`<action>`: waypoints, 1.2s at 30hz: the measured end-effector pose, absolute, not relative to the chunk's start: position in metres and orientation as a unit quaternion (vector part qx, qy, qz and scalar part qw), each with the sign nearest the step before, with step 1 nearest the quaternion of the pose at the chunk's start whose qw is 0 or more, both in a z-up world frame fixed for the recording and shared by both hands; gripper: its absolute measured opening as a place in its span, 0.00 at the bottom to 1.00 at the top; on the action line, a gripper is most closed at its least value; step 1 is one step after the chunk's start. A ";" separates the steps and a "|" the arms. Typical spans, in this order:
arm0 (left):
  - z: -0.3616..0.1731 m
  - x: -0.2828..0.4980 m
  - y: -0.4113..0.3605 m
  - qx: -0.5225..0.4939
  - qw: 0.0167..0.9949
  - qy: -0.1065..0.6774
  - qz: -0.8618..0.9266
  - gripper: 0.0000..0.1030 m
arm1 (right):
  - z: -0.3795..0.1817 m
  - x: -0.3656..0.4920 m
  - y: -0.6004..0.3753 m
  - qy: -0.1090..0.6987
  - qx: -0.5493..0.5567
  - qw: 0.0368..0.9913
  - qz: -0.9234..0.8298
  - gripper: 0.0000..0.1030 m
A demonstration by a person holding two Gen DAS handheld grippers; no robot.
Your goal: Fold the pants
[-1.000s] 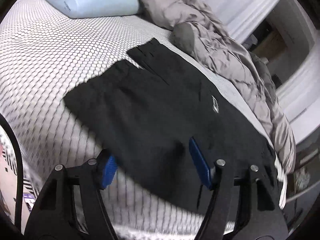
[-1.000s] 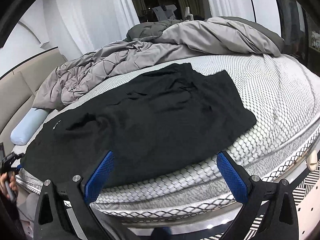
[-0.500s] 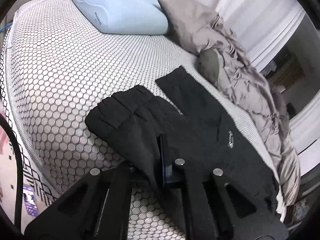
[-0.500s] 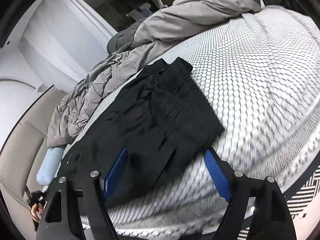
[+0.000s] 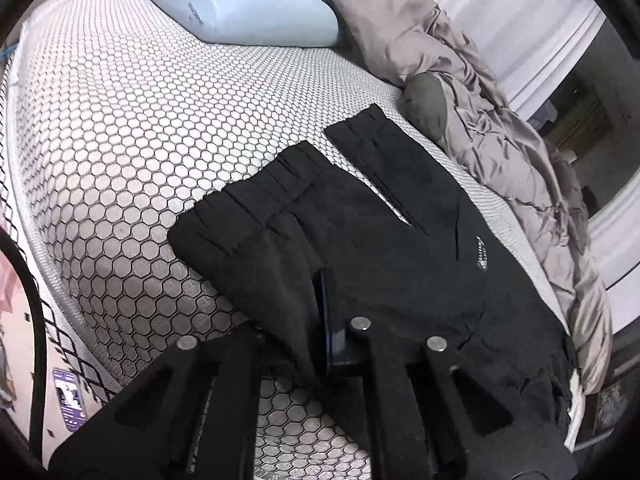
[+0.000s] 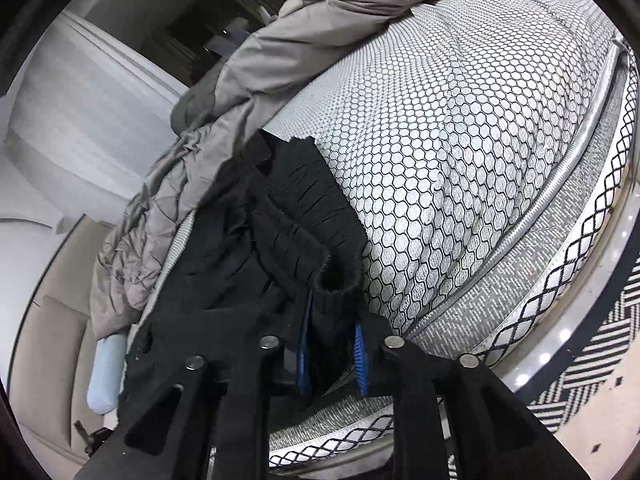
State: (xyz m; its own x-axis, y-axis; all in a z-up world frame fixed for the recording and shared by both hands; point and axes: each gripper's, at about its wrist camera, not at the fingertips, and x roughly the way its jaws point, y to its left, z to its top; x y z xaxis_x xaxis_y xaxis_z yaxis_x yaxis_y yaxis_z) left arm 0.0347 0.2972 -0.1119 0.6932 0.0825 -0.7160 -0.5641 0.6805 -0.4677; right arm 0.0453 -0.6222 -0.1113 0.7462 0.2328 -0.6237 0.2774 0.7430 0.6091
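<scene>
A second ago both claws were wide open. Then the left gripper (image 5: 316, 320) and right gripper (image 6: 330, 356) each pinched an edge of the black pants (image 5: 380, 240) lying on the bed (image 5: 140, 120), ready to fold.

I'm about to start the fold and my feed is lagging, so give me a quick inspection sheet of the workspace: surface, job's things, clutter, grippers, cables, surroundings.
Surface: mattress with honeycomb-pattern cover, bare on its near half.
Job's things: black pants spread on the mattress, both leg cuffs toward the pillow; waistband end bunched up at the right hand-held gripper.
Clutter: light blue pillow; crumpled grey duvet along the far side.
Grippers: left hand-held gripper shut on a pant leg's edge; right hand-held gripper shut on the ribbed waistband.
Cables: black cable at the left view's edge.
Surroundings: white curtains; patterned rug.
</scene>
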 end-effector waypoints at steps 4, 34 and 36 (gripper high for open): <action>-0.111 0.037 0.299 -0.340 0.856 0.346 0.177 0.07 | -0.100 0.043 -0.617 0.331 0.360 0.872 0.004 0.57; -0.042 0.066 0.320 -0.372 0.878 0.269 0.135 0.00 | -0.046 0.061 -0.618 0.251 0.378 0.891 0.037 0.09; -0.023 0.091 0.322 -0.367 0.882 0.264 0.129 0.00 | -0.025 0.084 -0.612 0.233 0.372 0.898 0.033 0.09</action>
State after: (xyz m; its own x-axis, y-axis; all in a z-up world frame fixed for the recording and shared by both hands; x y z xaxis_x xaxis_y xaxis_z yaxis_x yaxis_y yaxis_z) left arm 0.0909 0.3221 -0.0229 0.8272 0.0337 -0.5609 -0.4217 0.6969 -0.5801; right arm 0.0838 -0.6125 -0.0253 0.8891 0.2334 -0.3937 0.1136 0.7208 0.6838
